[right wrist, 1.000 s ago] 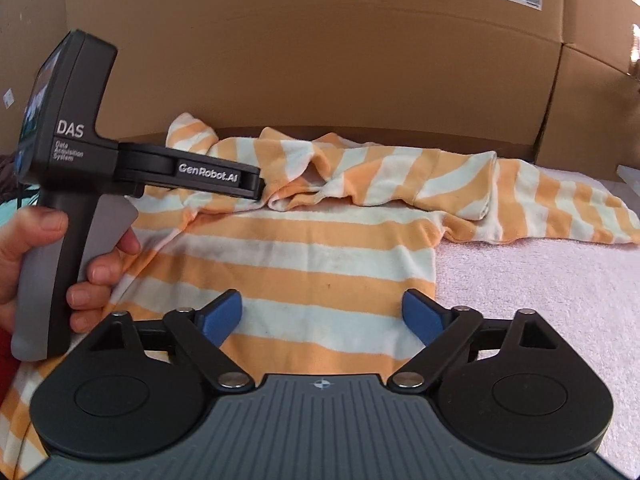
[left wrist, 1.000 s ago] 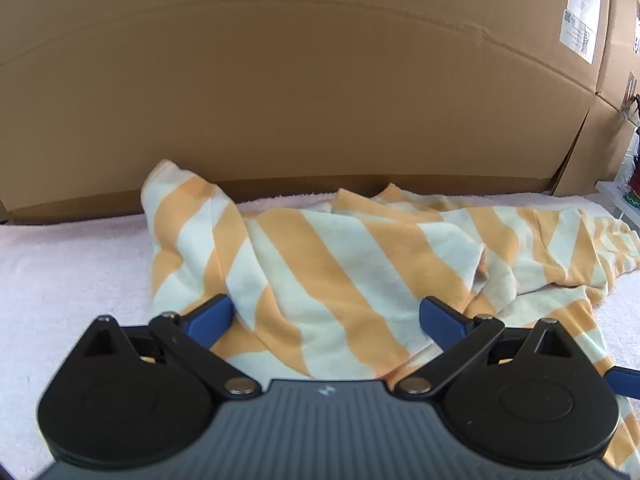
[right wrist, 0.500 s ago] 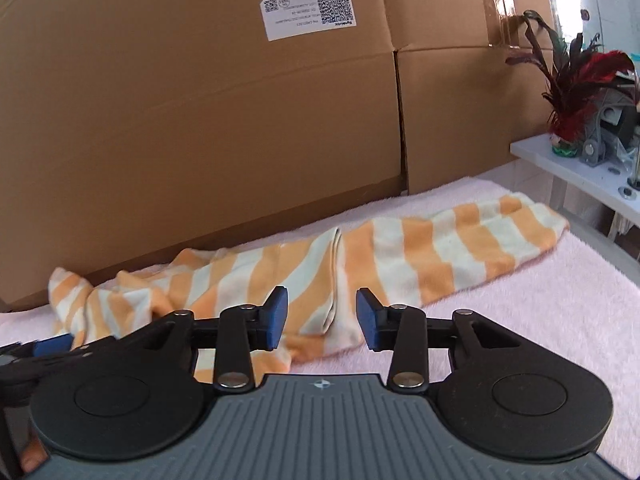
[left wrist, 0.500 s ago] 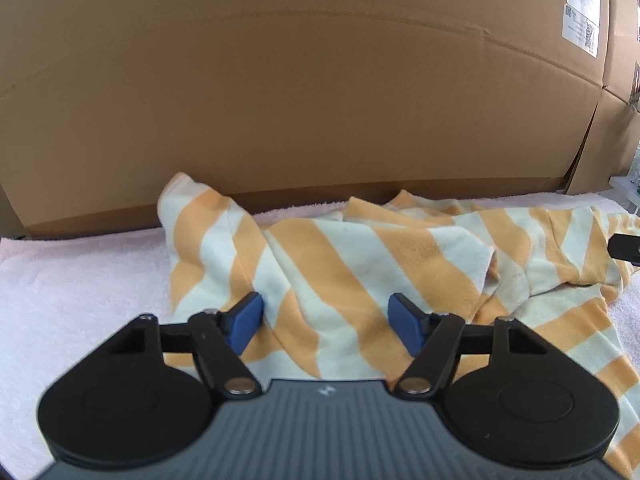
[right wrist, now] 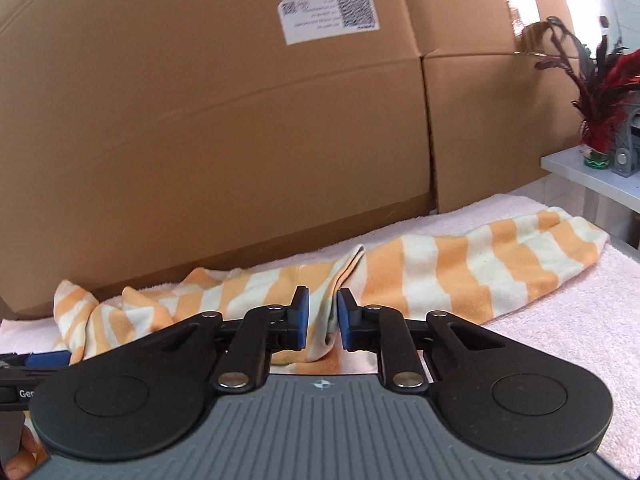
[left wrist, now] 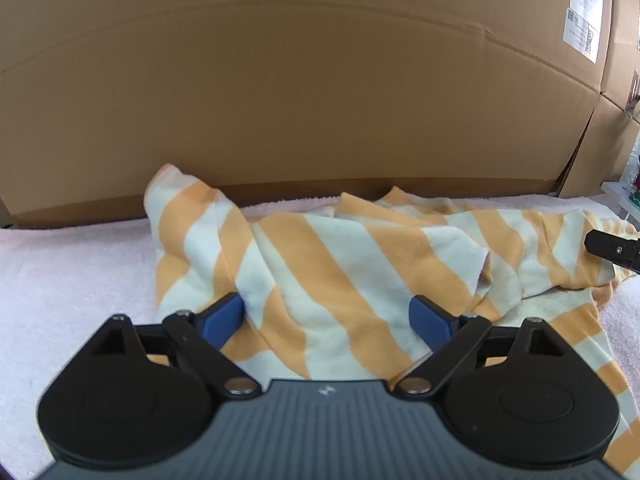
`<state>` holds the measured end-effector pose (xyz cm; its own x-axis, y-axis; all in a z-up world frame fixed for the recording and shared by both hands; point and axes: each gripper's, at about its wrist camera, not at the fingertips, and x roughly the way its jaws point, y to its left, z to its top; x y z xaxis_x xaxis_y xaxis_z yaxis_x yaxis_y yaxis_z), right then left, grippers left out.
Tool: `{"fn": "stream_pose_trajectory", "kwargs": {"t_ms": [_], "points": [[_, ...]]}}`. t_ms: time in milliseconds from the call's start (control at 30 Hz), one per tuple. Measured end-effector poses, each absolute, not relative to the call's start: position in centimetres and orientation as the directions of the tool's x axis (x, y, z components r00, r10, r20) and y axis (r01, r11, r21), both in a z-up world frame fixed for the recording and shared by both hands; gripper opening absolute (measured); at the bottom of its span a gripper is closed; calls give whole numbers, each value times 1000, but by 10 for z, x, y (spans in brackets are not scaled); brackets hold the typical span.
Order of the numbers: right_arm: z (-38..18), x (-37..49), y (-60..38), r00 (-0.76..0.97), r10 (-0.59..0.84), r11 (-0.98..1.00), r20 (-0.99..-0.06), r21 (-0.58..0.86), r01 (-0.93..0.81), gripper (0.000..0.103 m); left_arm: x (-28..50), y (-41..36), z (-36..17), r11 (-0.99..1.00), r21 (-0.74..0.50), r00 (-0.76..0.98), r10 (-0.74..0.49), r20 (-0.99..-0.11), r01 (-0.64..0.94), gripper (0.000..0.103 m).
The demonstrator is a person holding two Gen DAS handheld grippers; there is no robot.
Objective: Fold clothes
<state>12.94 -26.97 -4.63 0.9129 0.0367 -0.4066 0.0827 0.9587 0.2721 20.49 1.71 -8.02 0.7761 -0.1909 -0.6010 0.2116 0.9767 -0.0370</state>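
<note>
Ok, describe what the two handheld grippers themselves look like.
Both match: the left gripper and right gripper each have a ribbed grey body, two round black discs, black linkage arms with silver pivot pins, and blue fingertip pads. A small white emblem marks each body. White lettering shows on the left gripper's side.

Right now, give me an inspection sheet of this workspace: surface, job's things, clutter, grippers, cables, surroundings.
Surface: pink towel covering the work area.
Job's things: one orange-and-white striped garment, crumpled, a sleeve stretched out to the right.
Clutter: nothing seen.
Grippers: left gripper wide, jaws opening, over the garment; right gripper jaws closing, a fold of garment between the pads, small gaps still visible.
Cables: nothing seen.
Surroundings: cardboard boxes with labels behind; white shelf holding a red-leaved plant.
</note>
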Motion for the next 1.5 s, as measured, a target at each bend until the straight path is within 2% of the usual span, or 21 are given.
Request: {"fn": "stream_pose_trajectory", "kwargs": {"t_ms": [100, 233, 333, 433, 533, 600, 633, 700, 833, 967, 1067, 1167, 1267, 1300, 1433, 1500], "points": [[-44, 123, -267, 922, 21, 967, -388, 242, 80, 17, 207, 18, -81, 976, -44, 774, -197, -602, 214, 93], [-45, 128, -260, 910, 56, 977, -411, 210, 35, 17, 208, 19, -82, 976, -45, 773, -198, -603, 215, 94], [-48, 133, -266, 902, 75, 967, -426, 252, 39, 17, 208, 20, -82, 976, -44, 773, -198, -603, 216, 94], [-56, 146, -272, 865, 63, 952, -498, 289, 98, 22, 206, 20, -82, 976, -38, 772, -195, -605, 216, 95], [-63, 149, -287, 864, 91, 912, -496, 390, 128, 22, 205, 20, -81, 975, -35, 771, -194, -607, 217, 95], [-63, 150, -286, 863, 94, 909, -496, 396, 129, 22, 205, 19, -81, 975, -37, 770, -195, -607, 218, 95], [-62, 150, -283, 861, 85, 918, -502, 376, 128, 21, 205, 18, -81, 975, -38, 770, -196, -608, 218, 96], [-58, 152, -274, 855, 63, 945, -515, 305, 114, 4, 205, 18, -81, 975, -42, 769, -198, -608, 218, 96], [-35, 160, -277, 875, 85, 957, -476, 283, 61, 4, 203, 20, -80, 975, -48, 770, -201, -605, 217, 97], [-10, 167, -297, 923, 4, 956, -385, 273, 109, 4, 206, 34, -75, 973, -118, 776, -229, -588, 198, 97], [-13, 171, -315, 928, -63, 934, -366, 307, 184, 4, 211, 46, -74, 978, -142, 779, -209, -591, 154, 97], [-37, 174, -328, 912, -128, 902, -391, 337, 271, 4, 214, 37, -80, 990, -42, 775, -134, -618, 138, 96], [-55, 169, -350, 890, -159, 830, -427, 431, 354, 4, 211, 32, -80, 988, -24, 782, -135, -609, 152, 97], [-53, 166, -357, 907, -148, 807, -394, 481, 341, 4, 211, 32, -81, 988, -26, 778, -135, -613, 150, 98], [-35, 153, -362, 927, -259, 829, -271, 431, 357, 4, 210, 32, -81, 988, -33, 777, -141, -614, 154, 99], [-38, 159, -366, 926, -252, 823, -282, 441, 358, 4, 210, 33, -81, 987, -37, 775, -145, -615, 155, 99]]}}
